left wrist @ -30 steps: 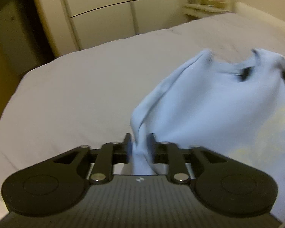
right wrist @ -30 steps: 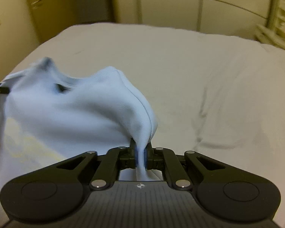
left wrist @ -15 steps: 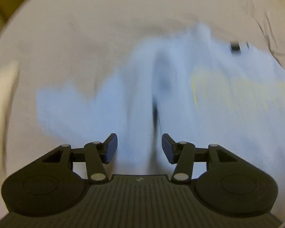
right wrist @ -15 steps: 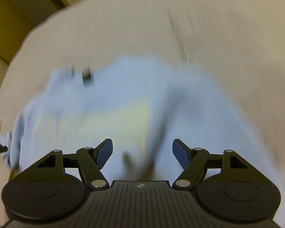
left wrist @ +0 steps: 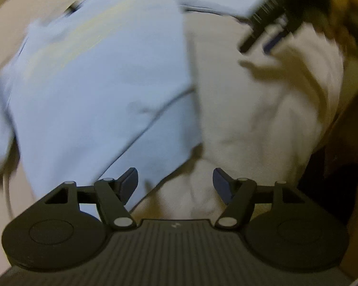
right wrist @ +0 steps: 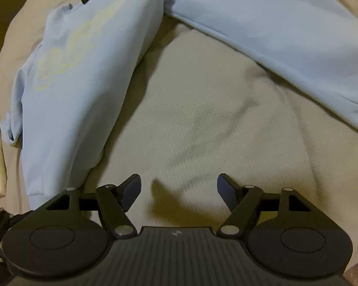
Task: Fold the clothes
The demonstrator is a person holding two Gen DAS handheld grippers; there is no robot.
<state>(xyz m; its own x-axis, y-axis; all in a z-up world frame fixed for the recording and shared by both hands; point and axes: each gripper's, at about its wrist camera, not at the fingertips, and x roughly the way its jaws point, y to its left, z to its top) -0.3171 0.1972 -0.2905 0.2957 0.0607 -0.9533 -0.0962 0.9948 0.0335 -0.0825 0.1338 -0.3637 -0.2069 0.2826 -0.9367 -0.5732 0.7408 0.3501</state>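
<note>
Sweatshirt (right wrist: 83,76) lies spread on the bed cover (right wrist: 202,119) now; a second ago we held it aloft, pinched at both shoulders. Our left gripper (left wrist: 175,182) and right gripper (right wrist: 179,186) hang with tongs apart, holding nothing, so it seems laid flat for folding. Only our right view sharply shows the outstretched sleeve (right wrist: 274,35); the left is blurred.
</note>
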